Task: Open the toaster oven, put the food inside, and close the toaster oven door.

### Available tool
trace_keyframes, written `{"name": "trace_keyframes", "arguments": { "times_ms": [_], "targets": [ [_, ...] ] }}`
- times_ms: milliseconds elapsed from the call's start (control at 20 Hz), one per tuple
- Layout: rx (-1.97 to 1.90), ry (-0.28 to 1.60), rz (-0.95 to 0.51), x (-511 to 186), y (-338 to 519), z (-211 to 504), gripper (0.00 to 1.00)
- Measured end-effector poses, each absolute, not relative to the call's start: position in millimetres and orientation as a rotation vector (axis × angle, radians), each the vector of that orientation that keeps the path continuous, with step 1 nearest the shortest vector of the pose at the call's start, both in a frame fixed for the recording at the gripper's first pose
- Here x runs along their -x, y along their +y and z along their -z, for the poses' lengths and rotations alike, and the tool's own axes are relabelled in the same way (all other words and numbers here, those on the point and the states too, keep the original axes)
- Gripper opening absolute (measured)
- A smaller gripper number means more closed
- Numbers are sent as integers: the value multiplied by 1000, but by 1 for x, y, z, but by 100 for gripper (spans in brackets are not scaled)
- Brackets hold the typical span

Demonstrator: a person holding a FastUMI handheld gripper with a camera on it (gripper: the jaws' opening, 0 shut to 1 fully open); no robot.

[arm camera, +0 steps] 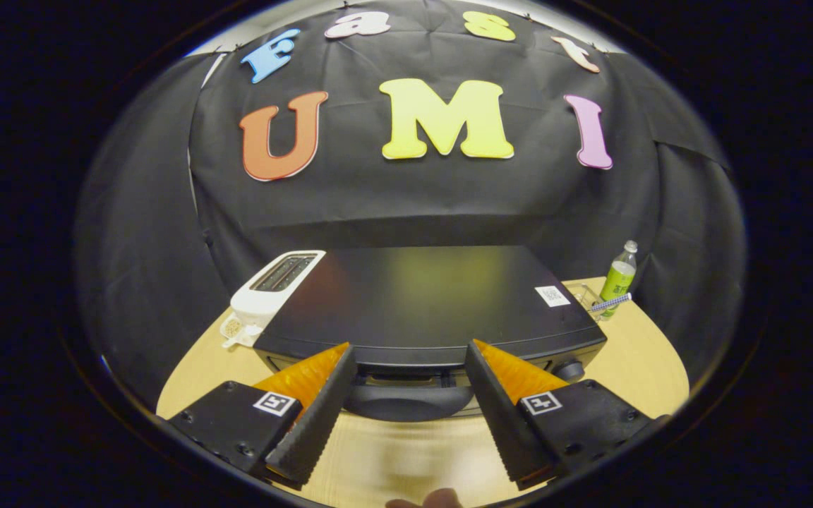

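Note:
A black toaster oven (420,296) stands on the wooden table (646,367), seen from above and in front. Its door looks closed, with the dark curved door handle (406,402) at the front top edge. My gripper (410,349) is open, its two fingers spread wide on either side of that handle, a little above and in front of it, touching nothing. A round knob (570,369) sits at the oven's front right corner. I see no food from here.
A white slot toaster (272,289) stands against the oven's left side. A green bottle (618,279) with a striped straw (610,303) beside it stands behind the oven on the right. A fingertip (435,499) shows near the table's front edge.

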State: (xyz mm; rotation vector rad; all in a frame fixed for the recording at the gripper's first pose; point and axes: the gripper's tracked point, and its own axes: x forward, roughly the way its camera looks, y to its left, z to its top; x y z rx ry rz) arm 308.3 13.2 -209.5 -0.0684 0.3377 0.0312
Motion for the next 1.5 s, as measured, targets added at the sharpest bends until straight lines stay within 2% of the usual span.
{"name": "trace_keyframes", "arguments": {
  "times_ms": [300,650,1150,1500],
  "targets": [
    [71,322,6,-311,9,223,100],
    [91,371,0,-276,13,237,100],
    [129,489,-14,-208,6,296,100],
    [105,639,-34,-179,-3,348,100]
  ]
}}
